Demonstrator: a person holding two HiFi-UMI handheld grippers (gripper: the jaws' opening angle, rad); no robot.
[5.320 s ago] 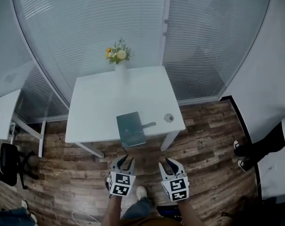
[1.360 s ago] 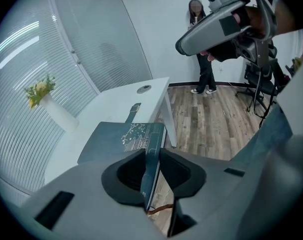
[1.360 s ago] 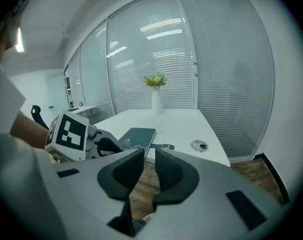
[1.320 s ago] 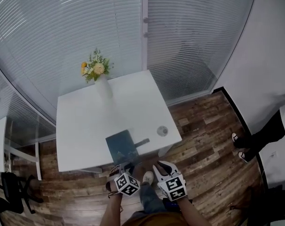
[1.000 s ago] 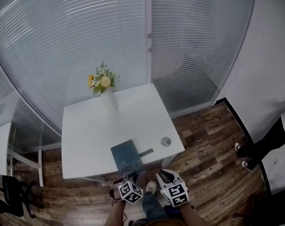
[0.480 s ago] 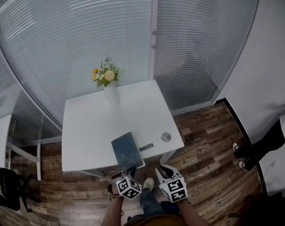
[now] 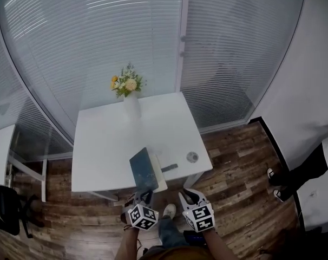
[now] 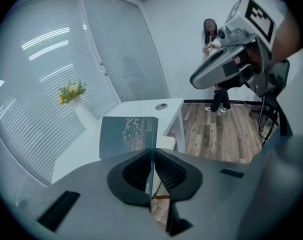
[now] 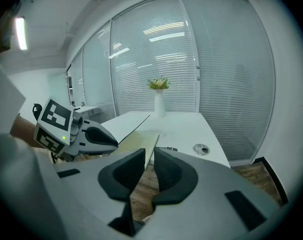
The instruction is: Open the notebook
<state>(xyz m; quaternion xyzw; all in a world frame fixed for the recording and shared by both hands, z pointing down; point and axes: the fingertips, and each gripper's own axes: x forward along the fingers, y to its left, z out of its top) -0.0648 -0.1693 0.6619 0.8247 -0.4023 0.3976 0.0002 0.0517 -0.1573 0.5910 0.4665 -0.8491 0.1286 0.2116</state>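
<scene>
Gripping the notebook cover (image 7: 143,169) by its edge, left gripper (image 8: 152,156) jaws were closing, cover tilted up off the table (image 7: 99,145); right gripper (image 9: 148,160) was closing on nothing.

I am standing on a wood-plank floor (image 7: 234,199), facing a white table (image 7: 110,140) sitting before curved glass walls (image 7: 99,37) with closed blinds.
</scene>
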